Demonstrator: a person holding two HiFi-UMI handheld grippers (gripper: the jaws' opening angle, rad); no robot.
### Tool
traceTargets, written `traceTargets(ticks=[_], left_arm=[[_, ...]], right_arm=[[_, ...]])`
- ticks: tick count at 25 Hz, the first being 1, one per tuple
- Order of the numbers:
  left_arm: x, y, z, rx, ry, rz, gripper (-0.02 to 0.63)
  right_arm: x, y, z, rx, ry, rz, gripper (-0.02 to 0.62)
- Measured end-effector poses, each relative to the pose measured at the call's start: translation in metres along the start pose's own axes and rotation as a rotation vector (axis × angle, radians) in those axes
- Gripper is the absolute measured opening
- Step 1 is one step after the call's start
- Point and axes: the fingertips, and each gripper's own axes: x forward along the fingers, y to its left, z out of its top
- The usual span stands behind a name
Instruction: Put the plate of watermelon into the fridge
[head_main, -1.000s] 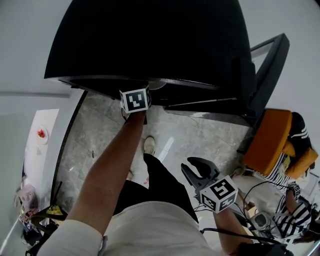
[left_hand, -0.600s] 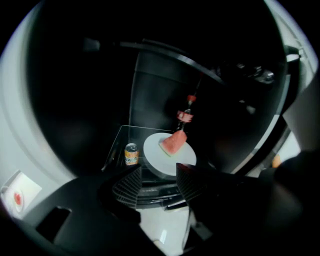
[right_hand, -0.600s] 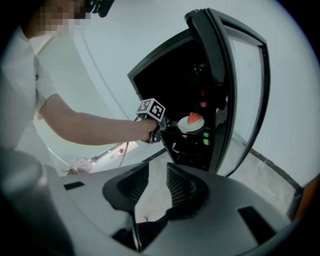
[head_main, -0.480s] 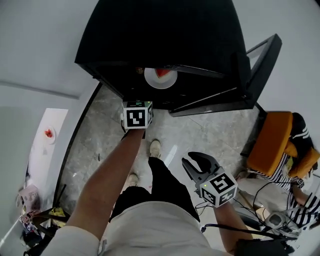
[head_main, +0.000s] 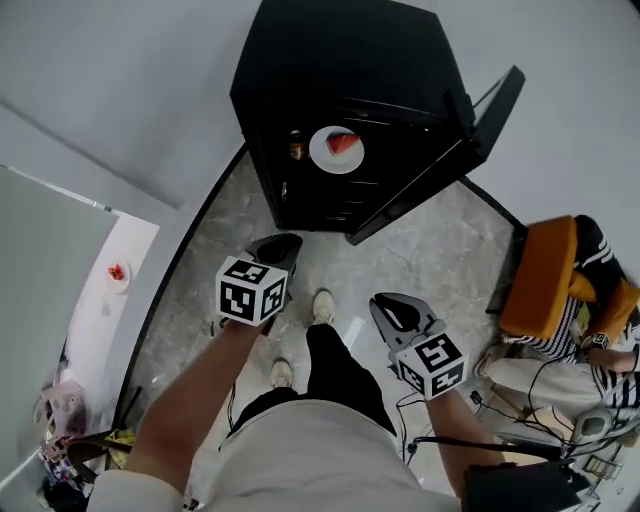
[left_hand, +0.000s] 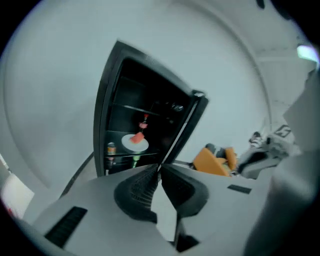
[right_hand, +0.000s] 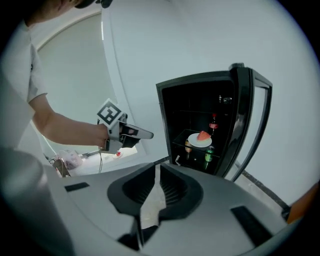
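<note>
The plate of watermelon (head_main: 336, 150) inside the fridge (head_main: 350, 60) looks stiff and breakable; pinch its rim. The left hand-held gripper (head_main: 276, 246) and right hand-held gripper (head_main: 398, 311) have just closed, empty.

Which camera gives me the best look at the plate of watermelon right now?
Head view: the plate of watermelon shows whole from above on a shelf in the fridge. Both gripper views show it side-on from farther off; the left one is blurrier.

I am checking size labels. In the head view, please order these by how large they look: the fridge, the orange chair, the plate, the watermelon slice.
1. fridge
2. orange chair, clearly smaller in the picture than the fridge
3. plate
4. watermelon slice, which lies on the plate
</note>
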Motion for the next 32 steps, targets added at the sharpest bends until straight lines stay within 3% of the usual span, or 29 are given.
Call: traceTargets(ticks=[6, 14, 20, 26, 32], left_arm=[[-0.125, -0.058, -0.043, 0.057, -0.024, -0.188, 0.012], [-0.260, -0.106, -0.106, 0.110, -0.011, -0.275, 0.012], [-0.312, -0.130, -0.124, 0.125, -0.036, -0.297, 0.012], [-0.348, -0.145, -0.155, 0.211, -0.036, -0.274, 0.012], [-0.366, -0.155, -0.163, 0.212, -0.060, -0.306, 0.012]], right_arm=[[-0.022, 0.066, -0.010, -0.070, -0.019, -0.013, 0.028], [-0.049, 0.153, -0.023, -0.079, -0.043, 0.009, 0.018], [-0.066, 0.199, -0.023, -0.099, -0.049, 0.023, 0.015], [-0.087, 0.246, -0.042, -0.121, -0.058, 0.018, 0.015], [-0.097, 0.272, -0.052, -0.141, -0.055, 0.009, 0.015]])
